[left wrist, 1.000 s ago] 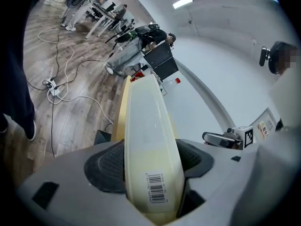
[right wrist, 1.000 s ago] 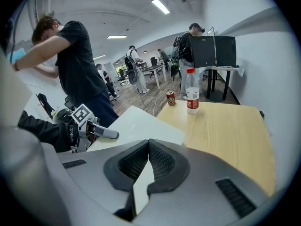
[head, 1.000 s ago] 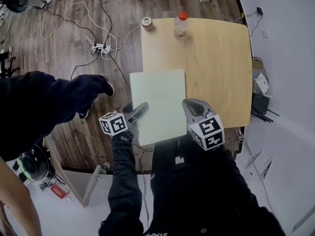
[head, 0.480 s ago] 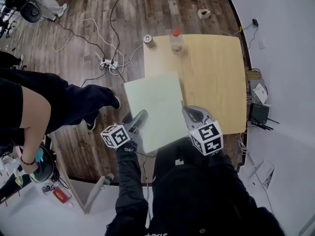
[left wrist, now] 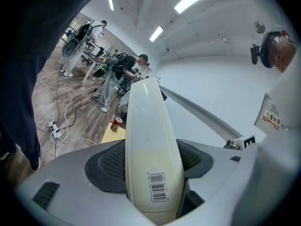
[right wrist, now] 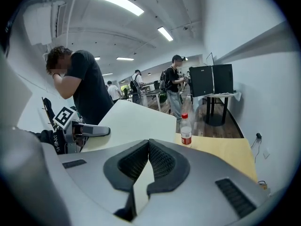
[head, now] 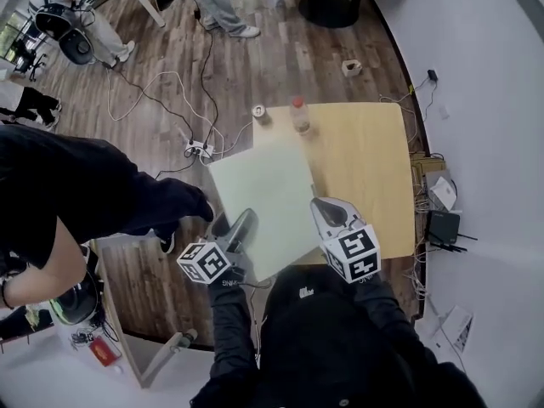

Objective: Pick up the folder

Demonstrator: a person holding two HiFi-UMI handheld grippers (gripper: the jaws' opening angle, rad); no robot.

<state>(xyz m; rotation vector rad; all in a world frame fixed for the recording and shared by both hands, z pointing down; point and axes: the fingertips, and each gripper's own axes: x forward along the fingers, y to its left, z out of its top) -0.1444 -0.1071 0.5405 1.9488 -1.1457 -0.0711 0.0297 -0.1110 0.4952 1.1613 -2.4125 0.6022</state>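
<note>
1. Head view: the pale green flat folder [head: 255, 189] hangs tilted between the left gripper [head: 240, 226] and the right gripper [head: 325, 213]. It reaches partly past the edge of the light wooden tabletop [head: 374, 168] and looks lifted clear of it.
2. Left gripper view: the jaws stand wide and clamp the folder's thick rounded spine, close to its barcode label [left wrist: 156, 187].
3. Right gripper view: the jaws are almost together, pinching the folder's thin edge. The folder stretches above the tabletop, where a clear red-capped plastic bottle [right wrist: 186, 131] stands.
4. The pick-up looks essentially done. What seems left is to keep both grips firm and the folder steady.
</note>
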